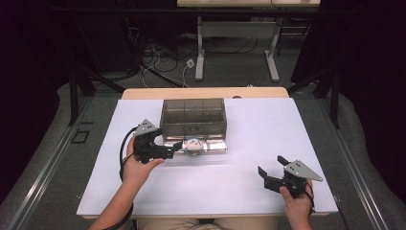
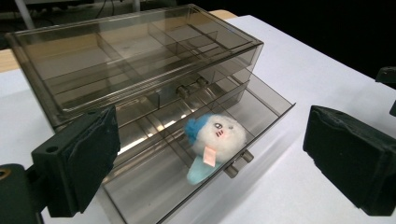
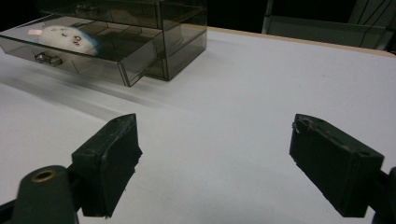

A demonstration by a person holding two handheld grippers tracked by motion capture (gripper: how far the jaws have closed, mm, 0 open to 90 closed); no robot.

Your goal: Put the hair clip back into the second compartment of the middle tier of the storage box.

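A small white plush toy [image 2: 215, 140] with a blue tuft is lying in the pulled-out lower drawer [image 2: 261, 109] of a smoky clear drawer box [image 1: 193, 118], close to the drawer's front wall and its two small knobs [image 2: 238, 163]. The box is sitting at the far middle of the white table [image 1: 249, 182]. The left gripper [image 1: 178, 146] is reaching in from the box's left, held level in the person's left hand [image 1: 136, 165], jaws standing wide apart and gripping nothing, with the toy just beyond them. The right gripper [image 1: 270, 168] is resting well apart from the box, toward the near right of the table, in the right hand [image 1: 297, 201], its jaws likewise spread and released over bare tabletop. One toy, one box, two grippers.
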